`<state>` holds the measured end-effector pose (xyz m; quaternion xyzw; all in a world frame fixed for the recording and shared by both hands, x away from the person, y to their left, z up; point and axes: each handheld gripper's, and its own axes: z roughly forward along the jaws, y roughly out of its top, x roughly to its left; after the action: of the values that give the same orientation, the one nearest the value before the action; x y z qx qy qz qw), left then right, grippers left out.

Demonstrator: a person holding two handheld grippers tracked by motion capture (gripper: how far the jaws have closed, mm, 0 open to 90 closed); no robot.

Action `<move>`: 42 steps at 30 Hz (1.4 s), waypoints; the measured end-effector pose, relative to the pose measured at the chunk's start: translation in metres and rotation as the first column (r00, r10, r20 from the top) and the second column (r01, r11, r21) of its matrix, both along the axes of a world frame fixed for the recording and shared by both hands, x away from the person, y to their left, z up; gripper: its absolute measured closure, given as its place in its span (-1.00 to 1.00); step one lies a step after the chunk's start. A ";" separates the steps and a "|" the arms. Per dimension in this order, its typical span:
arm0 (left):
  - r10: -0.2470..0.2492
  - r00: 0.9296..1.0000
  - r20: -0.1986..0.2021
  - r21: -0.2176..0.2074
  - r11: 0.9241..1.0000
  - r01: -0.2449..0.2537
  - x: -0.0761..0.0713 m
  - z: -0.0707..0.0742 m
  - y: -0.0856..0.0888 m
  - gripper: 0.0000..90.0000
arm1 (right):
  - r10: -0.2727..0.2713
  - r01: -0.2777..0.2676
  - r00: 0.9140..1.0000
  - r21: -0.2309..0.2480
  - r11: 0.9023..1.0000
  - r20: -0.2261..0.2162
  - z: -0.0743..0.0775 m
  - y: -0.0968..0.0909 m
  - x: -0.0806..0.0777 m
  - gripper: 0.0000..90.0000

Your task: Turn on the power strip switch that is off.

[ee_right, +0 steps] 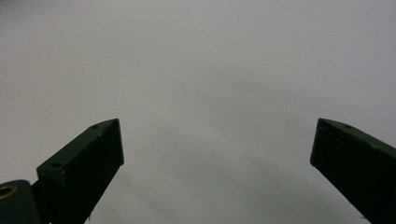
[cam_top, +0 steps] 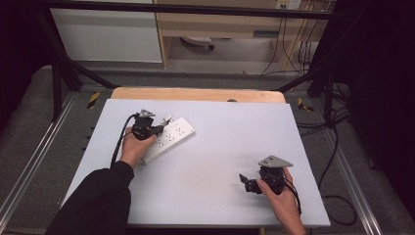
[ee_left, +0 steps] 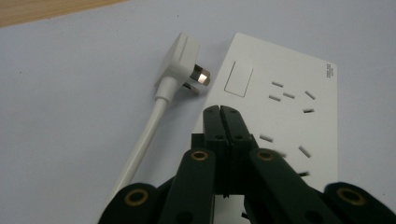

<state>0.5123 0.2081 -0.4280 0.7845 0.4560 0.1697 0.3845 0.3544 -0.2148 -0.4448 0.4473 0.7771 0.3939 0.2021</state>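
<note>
Left black two-jaw gripper (ee_left: 221, 109) sitting with its jaws pinched fully together, nothing caught between them, tips hovering right over the near edge of the white rectangular plastic power strip (ee_left: 289, 93). Can't tell if the tips are actually pressing on the strip or just floating above it. Lying just beside that strip, on its left in the left gripper view: a white angled plastic plug (ee_left: 180, 58) with metal prongs pointing toward the strip, not pushed into any socket, and its white round cable (ee_left: 140, 144) trailing back down alongside the gripper. Strip's rocker switch (ee_left: 238, 79) showing just past the jaw tips, socket slots spread out to the right of it.

In the high view, left gripper (cam_top: 147, 128) gripped in the left hand (cam_top: 133, 146), parked over the strip's middle on the left half of the pale grey-blue flat table top (cam_top: 220, 147).

Right black two-jaw gripper (cam_top: 250, 184) resting way over on the right side, well apart from the strip, held in the right hand (cam_top: 284, 198). Jaws spread wide, looking down at bare table surface (ee_right: 210, 70), gripping nothing.

Wooden edge (cam_top: 195, 94) peeking out along the table's far side.
</note>
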 end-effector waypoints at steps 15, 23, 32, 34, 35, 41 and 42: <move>-0.003 1.000 -0.001 -0.012 1.000 0.003 0.000 -0.001 0.002 1.00 | 0.000 0.000 1.000 -0.002 1.000 -0.001 0.000 0.000 0.000 -0.93; -0.003 1.000 0.007 -0.017 1.000 0.003 -0.001 -0.002 0.002 1.00 | 0.001 -0.001 1.000 -0.003 1.000 -0.003 0.000 0.000 0.000 -0.93; -0.008 1.000 0.011 -0.014 1.000 0.008 -0.001 -0.003 0.003 1.00 | -0.001 0.001 1.000 0.000 1.000 -0.003 0.000 0.000 0.000 -0.93; -0.008 1.000 0.014 -0.008 1.000 0.008 -0.002 -0.004 0.003 1.00 | -0.001 0.001 1.000 0.000 1.000 -0.005 0.000 0.000 0.000 -0.93; -0.004 1.000 0.013 -0.015 1.000 0.004 -0.002 -0.005 0.004 1.00 | 0.000 0.000 1.000 0.000 1.000 -0.005 0.000 0.000 0.000 -0.93; -0.002 1.000 0.010 -0.021 1.000 0.003 -0.002 -0.005 0.005 1.00 | 0.004 -0.004 1.000 -0.003 1.000 -0.002 -0.001 0.000 0.000 -0.93; -0.001 1.000 0.009 -0.025 1.000 0.001 -0.002 -0.005 0.006 1.00 | 0.001 -0.001 1.000 0.000 1.000 -0.003 0.000 0.000 0.000 -0.93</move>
<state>0.5103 0.2137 -0.4328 0.7791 0.4559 0.1676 0.3963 0.3546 -0.2144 -0.4452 0.4473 0.7778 0.3932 0.2008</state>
